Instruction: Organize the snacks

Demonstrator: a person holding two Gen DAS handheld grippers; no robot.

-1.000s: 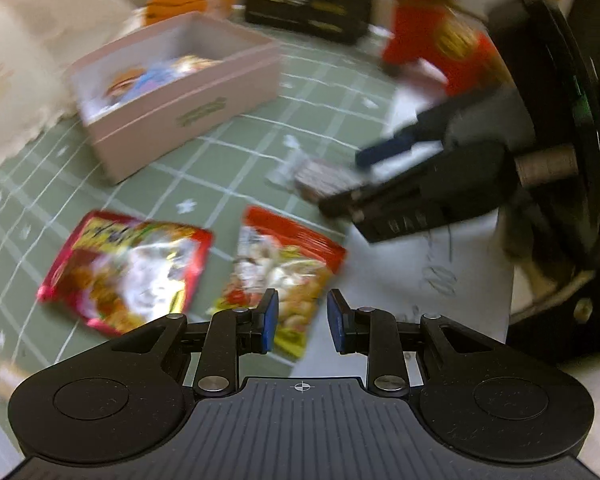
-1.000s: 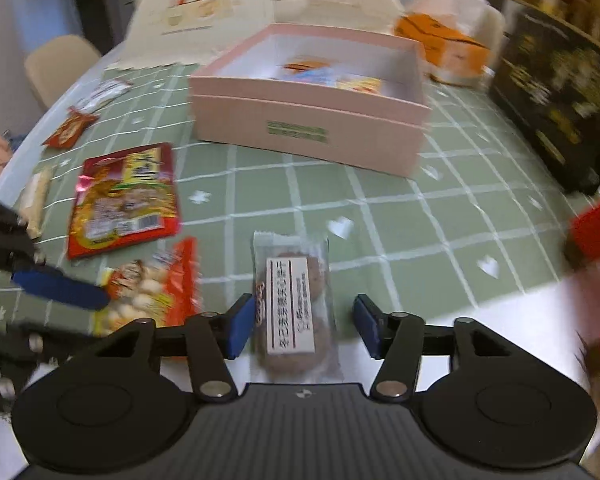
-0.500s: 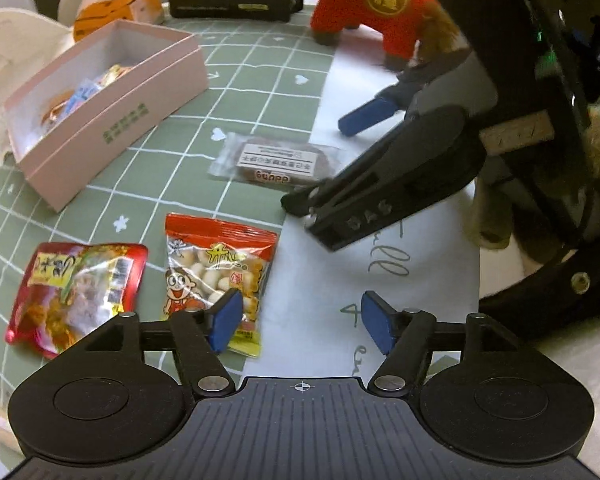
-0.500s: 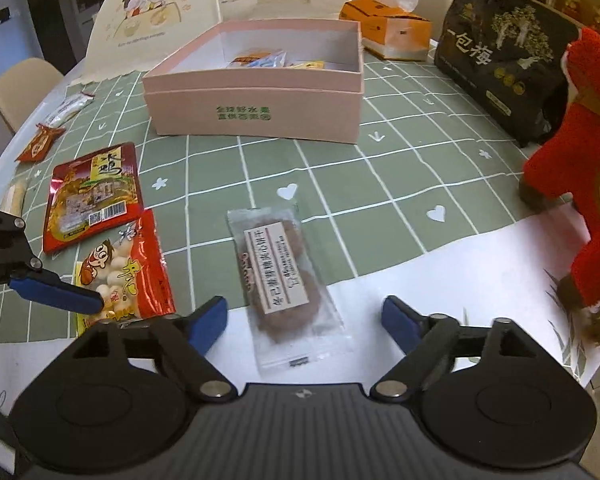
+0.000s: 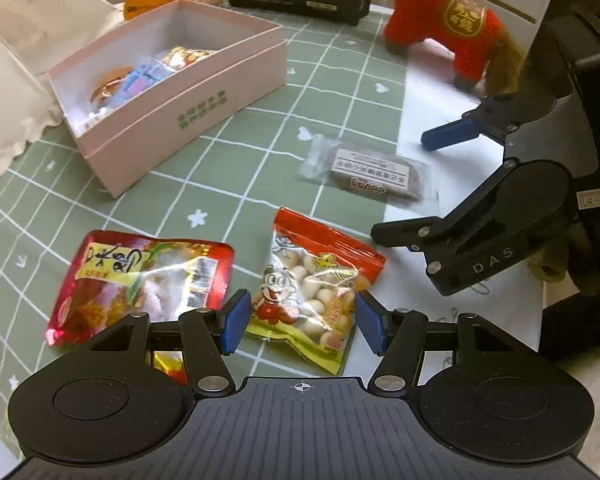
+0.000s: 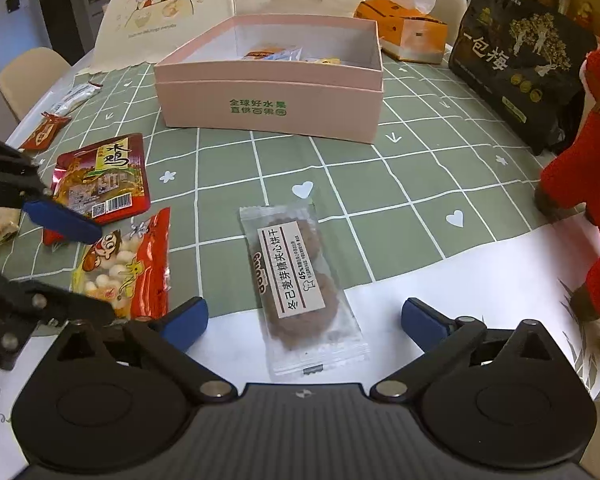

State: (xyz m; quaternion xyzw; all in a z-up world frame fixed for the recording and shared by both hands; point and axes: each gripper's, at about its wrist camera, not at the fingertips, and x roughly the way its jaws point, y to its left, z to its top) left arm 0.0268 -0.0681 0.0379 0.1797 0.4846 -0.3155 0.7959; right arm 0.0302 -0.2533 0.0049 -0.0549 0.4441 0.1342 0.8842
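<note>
A red-and-clear bag of round snacks (image 5: 312, 280) lies on the green checked cloth, between the jaws of my left gripper (image 5: 302, 324). Those jaws are closing, and the blue pads stand just off the bag's edges. A clear packet of brown biscuits (image 6: 296, 280) lies half on the cloth, half on white paper. It sits between the jaws of my right gripper (image 6: 304, 316), which are opening wide and do not touch it. Beyond stands the open pink box (image 6: 268, 104) with several snacks inside. A red foil packet (image 5: 140, 276) lies left of the bag.
A black bag (image 6: 516, 64) and a red plush toy (image 6: 588, 208) stand to the right. An orange tissue box (image 6: 408, 36) and the upright box lid (image 6: 168, 12) are behind the box. Small snack packets (image 6: 46, 132) lie far left. White paper (image 6: 480, 280) covers the near edge.
My left gripper went from nearly shut to open and shifted over the round-snack bag. The right gripper's jaws spread much wider around the biscuit packet, which stayed put.
</note>
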